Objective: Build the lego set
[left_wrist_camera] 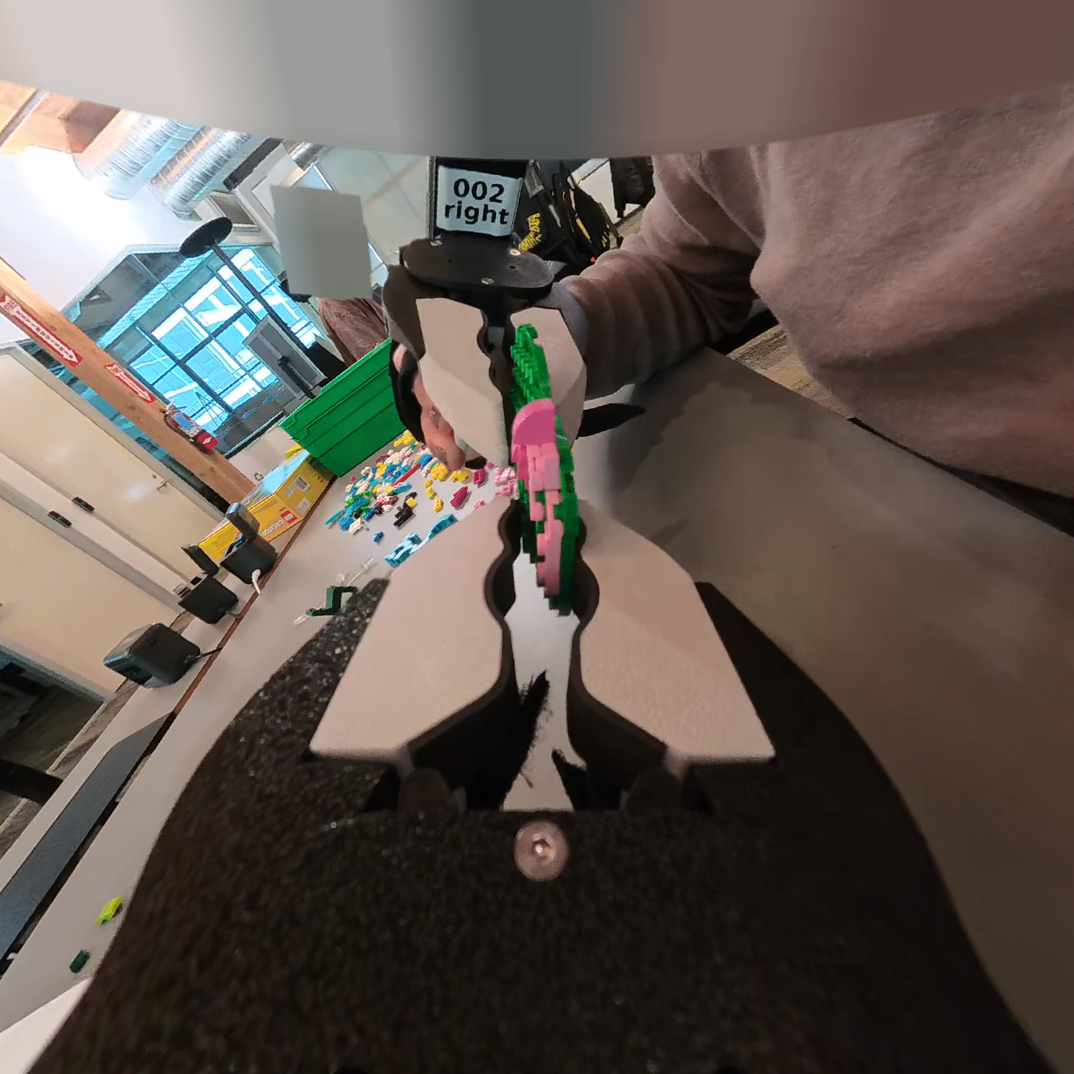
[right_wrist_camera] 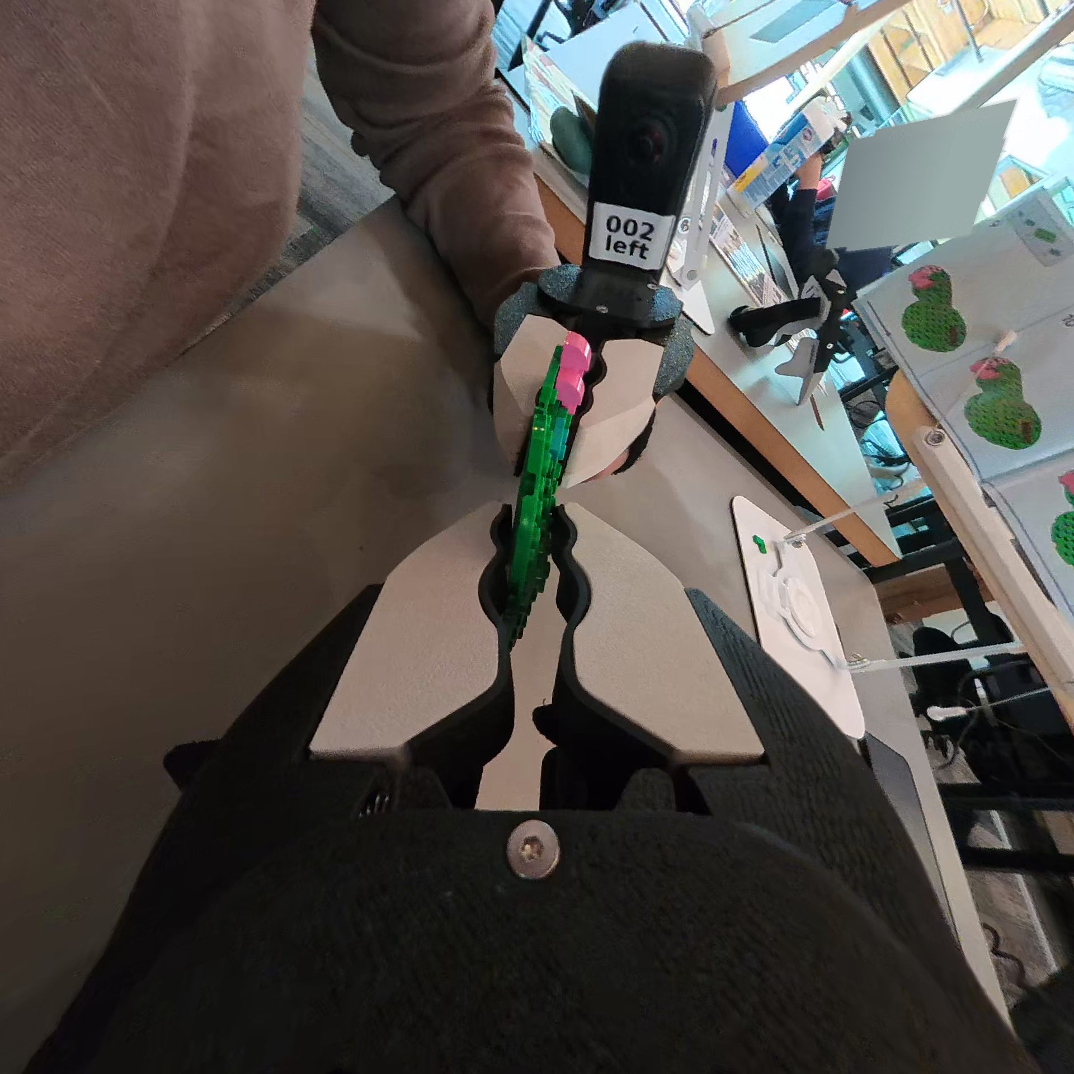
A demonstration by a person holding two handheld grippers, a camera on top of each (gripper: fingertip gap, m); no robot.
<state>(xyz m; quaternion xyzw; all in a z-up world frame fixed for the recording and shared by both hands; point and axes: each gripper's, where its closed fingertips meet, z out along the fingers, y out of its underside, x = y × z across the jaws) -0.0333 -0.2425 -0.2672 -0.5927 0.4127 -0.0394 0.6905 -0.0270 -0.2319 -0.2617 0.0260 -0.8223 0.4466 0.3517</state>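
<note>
Green-and-pink lego build [left_wrist_camera: 549, 511] edge-on, clamped between left gripper [left_wrist_camera: 546, 523], right gripper [right_wrist_camera: 532, 523]

The green and pink lego plate [left_wrist_camera: 546, 482] is seen edge-on, so its flat faces are hidden, and fingers [left_wrist_camera: 459, 372] cover part of it. The loose bricks [left_wrist_camera: 401, 482] on the surface [left_wrist_camera: 755, 465] are too small to sort by shape. The instruction sheet [right_wrist_camera: 988, 372] is cut off by the picture's right edge.
</note>
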